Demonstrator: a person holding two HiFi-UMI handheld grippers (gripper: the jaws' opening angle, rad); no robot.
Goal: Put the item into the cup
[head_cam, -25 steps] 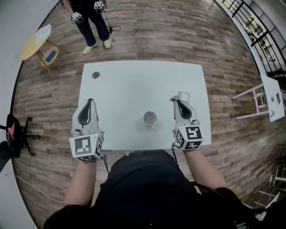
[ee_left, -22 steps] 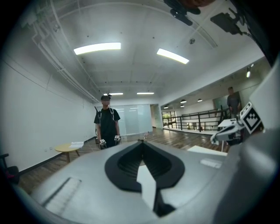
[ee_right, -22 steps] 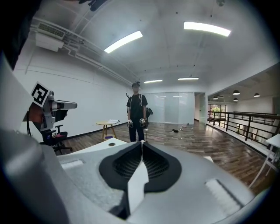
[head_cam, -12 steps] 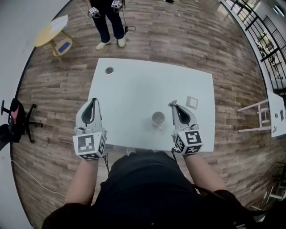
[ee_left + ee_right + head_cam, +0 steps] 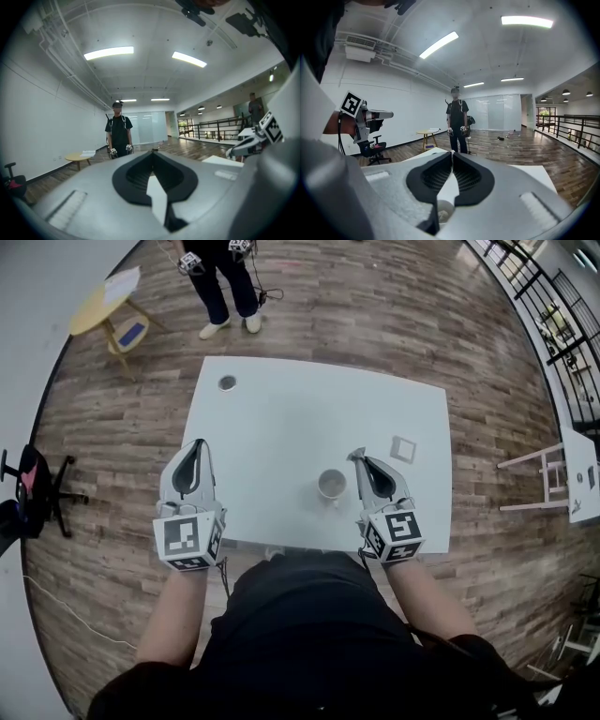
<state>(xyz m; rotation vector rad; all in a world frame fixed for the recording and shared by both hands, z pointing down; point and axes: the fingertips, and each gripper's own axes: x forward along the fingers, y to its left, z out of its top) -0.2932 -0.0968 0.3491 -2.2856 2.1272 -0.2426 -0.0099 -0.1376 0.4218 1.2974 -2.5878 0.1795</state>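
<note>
A white cup (image 5: 331, 485) stands on the white table (image 5: 281, 427) near its front edge. In the right gripper view the cup (image 5: 440, 213) shows low between the jaws, with something pale inside that I cannot make out. My right gripper (image 5: 356, 455) is shut and empty, with its tips just right of the cup; its jaws (image 5: 452, 153) meet at the tips. Over the table's left front edge my left gripper (image 5: 198, 442) is also shut and empty, and its tips (image 5: 152, 151) touch. A small flat white square (image 5: 403, 448) lies to the right of the right gripper.
A small dark round thing (image 5: 227, 382) lies at the table's far left corner. A person (image 5: 220, 277) holding two grippers stands beyond the table. A yellow round side table (image 5: 103, 306) and an office chair (image 5: 28, 493) stand to the left on the wooden floor.
My right gripper has moved left, away from the white square and up beside the cup. The left gripper has shifted slightly. Both stay shut.
</note>
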